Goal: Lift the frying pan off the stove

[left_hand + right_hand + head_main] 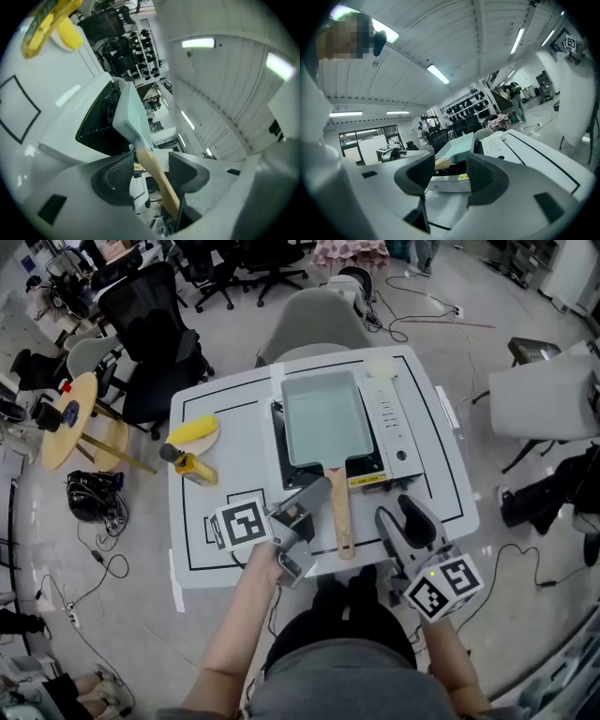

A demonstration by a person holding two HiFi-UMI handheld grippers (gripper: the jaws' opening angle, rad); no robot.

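"What is nearest the person?"

"The left hand-held gripper [150,172], in front of the stove. It is released, with the pan's light wooden handle [340,512] between its spread jaws. The right hand-held gripper [449,176], off the stove's front-right corner, is released and empty."

"And the pan?"

"The pale-green rectangular frying pan [325,418] sits on the black-and-white tabletop stove [390,427] on the white table [433,460]."
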